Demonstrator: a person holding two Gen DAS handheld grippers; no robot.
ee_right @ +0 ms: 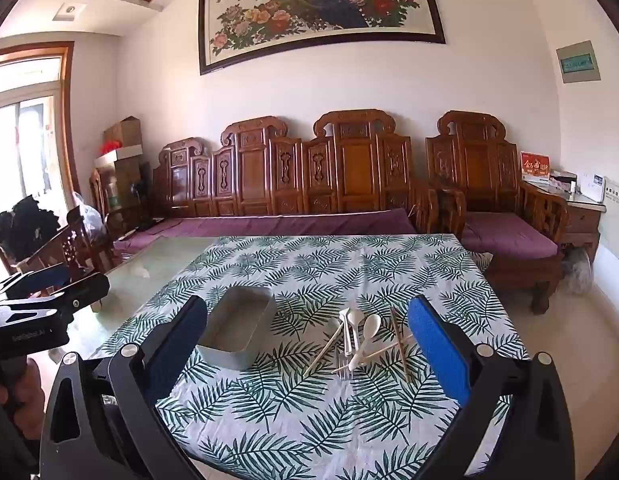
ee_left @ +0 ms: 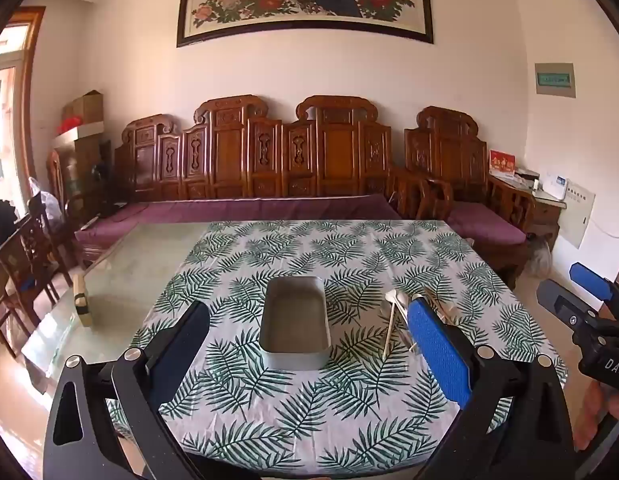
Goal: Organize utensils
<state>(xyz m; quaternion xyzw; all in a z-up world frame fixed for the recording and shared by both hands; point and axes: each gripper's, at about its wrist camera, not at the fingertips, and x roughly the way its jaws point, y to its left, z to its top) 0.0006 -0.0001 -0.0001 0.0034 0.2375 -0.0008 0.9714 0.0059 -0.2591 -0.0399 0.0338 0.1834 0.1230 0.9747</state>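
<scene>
A grey rectangular tray [ee_left: 295, 356] stands empty on the leaf-print tablecloth [ee_left: 309, 420]; it also shows in the right wrist view [ee_right: 225, 356]. Right of it lies a loose pile of white spoons [ee_right: 369, 326], wooden chopsticks [ee_right: 323, 350] and a clear fork [ee_right: 346, 364]. In the left wrist view the pile [ee_left: 391, 330] is partly hidden behind my right finger. My left gripper [ee_left: 309, 334] is open and empty, above the table before the tray. My right gripper [ee_right: 309, 330] is open and empty, before the pile.
The cloth covers the right part of a glass table [ee_left: 129, 272]. A small wooden block [ee_left: 81, 300] stands on the bare glass at left. A carved wooden sofa [ee_left: 249, 168] with purple cushions runs behind the table. Wooden chairs [ee_left: 25, 264] stand at left.
</scene>
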